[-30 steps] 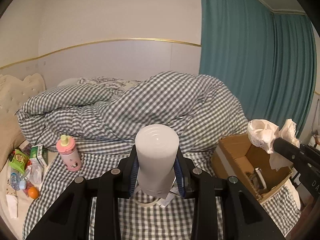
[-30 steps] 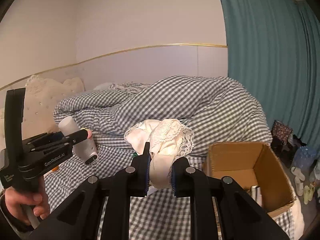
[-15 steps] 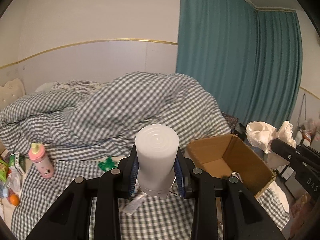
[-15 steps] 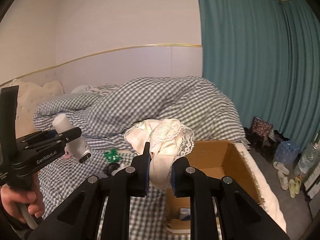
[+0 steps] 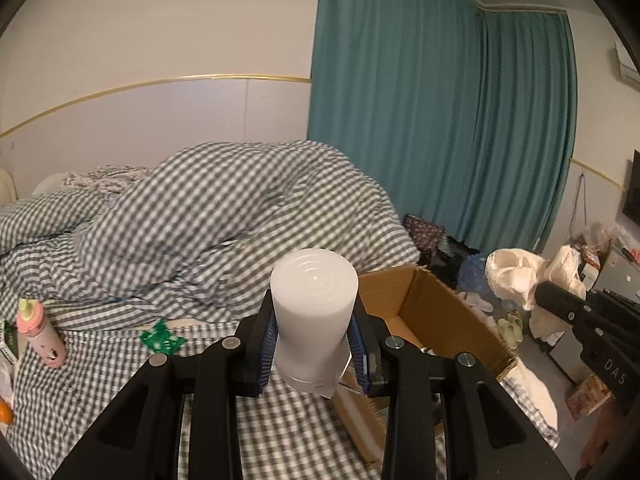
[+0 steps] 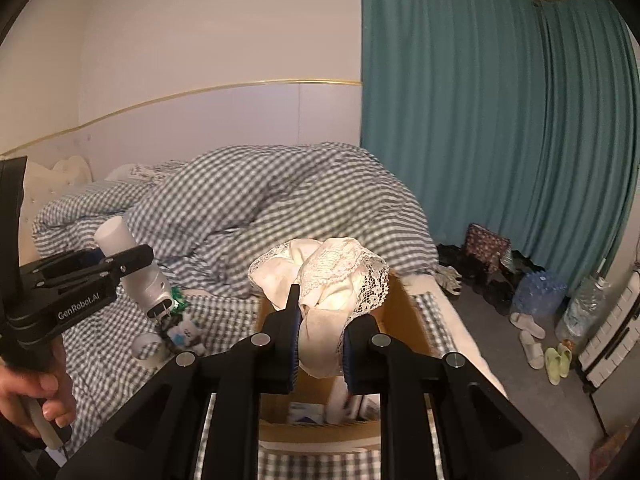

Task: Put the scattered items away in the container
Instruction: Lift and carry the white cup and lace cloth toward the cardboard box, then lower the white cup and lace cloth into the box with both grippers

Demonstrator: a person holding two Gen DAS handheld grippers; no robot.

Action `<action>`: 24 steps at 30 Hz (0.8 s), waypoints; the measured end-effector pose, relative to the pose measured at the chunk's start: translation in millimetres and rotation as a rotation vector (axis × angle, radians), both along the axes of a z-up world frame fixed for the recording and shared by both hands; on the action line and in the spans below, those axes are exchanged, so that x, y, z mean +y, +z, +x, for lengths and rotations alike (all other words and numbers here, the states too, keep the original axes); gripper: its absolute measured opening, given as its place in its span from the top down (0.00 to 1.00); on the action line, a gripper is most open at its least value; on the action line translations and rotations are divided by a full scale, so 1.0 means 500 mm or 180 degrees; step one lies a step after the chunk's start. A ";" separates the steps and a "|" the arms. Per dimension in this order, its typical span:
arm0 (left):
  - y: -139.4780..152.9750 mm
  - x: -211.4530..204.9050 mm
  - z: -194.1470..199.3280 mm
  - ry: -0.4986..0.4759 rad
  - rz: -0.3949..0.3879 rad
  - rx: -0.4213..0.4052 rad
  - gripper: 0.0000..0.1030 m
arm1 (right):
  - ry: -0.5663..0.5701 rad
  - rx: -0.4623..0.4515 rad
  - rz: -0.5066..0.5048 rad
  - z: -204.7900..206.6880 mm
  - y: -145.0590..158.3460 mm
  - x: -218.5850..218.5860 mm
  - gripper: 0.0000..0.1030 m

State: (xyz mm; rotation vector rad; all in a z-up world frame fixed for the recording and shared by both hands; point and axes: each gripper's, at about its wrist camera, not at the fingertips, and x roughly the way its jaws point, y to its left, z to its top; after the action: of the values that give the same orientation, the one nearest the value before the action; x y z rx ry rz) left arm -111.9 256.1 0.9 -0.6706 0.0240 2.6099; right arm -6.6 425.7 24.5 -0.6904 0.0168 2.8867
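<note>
From the left wrist, a white cylinder (image 5: 314, 312) is pinched between the jaws of the left gripper (image 5: 314, 354), above the checked bed (image 5: 120, 368) beside an open cardboard box (image 5: 436, 320). From the right wrist, a cream lace cloth (image 6: 324, 280) is clamped by the right gripper (image 6: 320, 344) over that box (image 6: 404, 320).
</note>
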 end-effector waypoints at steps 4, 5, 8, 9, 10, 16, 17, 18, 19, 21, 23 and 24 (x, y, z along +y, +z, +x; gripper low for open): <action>0.000 0.047 0.002 -0.0105 -0.0016 -0.0004 0.68 | -0.0082 -0.0011 0.0026 0.016 0.000 0.037 0.85; -0.001 0.057 0.003 -0.0128 -0.0021 -0.0005 0.68 | -0.0098 -0.0015 0.0027 0.018 0.000 0.044 0.85; -0.002 0.088 0.007 -0.0194 -0.0036 -0.0002 0.68 | -0.0137 -0.0029 0.0023 0.023 0.003 0.065 0.85; -0.001 0.097 0.009 -0.0210 -0.0039 -0.0001 0.68 | -0.0152 -0.0028 0.0023 0.025 0.004 0.071 0.85; -0.001 0.107 0.010 -0.0228 -0.0046 0.0001 0.68 | -0.0161 -0.0028 0.0020 0.025 0.005 0.076 0.85; -0.003 0.150 0.008 -0.0309 -0.0084 -0.0002 0.68 | -0.0183 -0.0024 0.0004 0.026 0.006 0.103 0.85; -0.005 0.156 0.006 -0.0319 -0.0095 -0.0007 0.68 | -0.0181 -0.0032 0.0004 0.024 0.005 0.105 0.85; -0.006 0.161 0.005 -0.0326 -0.0106 -0.0011 0.68 | -0.0177 -0.0042 0.0000 0.022 0.002 0.110 0.85; -0.009 0.165 0.002 -0.0333 -0.0117 -0.0017 0.68 | -0.0175 -0.0050 -0.0003 0.020 0.000 0.109 0.85; -0.016 0.173 -0.006 -0.0358 -0.0133 -0.0051 0.68 | -0.0171 -0.0071 -0.0007 0.014 -0.006 0.108 0.85; -0.023 0.182 -0.011 -0.0409 -0.0167 -0.0121 0.68 | -0.0157 -0.0111 -0.0017 0.007 -0.012 0.115 0.85; -0.027 0.188 -0.012 -0.0430 -0.0184 -0.0146 0.68 | -0.0146 -0.0140 -0.0030 0.001 -0.015 0.118 0.85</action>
State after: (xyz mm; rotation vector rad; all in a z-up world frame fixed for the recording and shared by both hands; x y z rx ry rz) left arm -117.8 350.1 -12.6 -0.7231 0.1267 2.4719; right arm -6.0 484.9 16.8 -0.7449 0.0401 2.8289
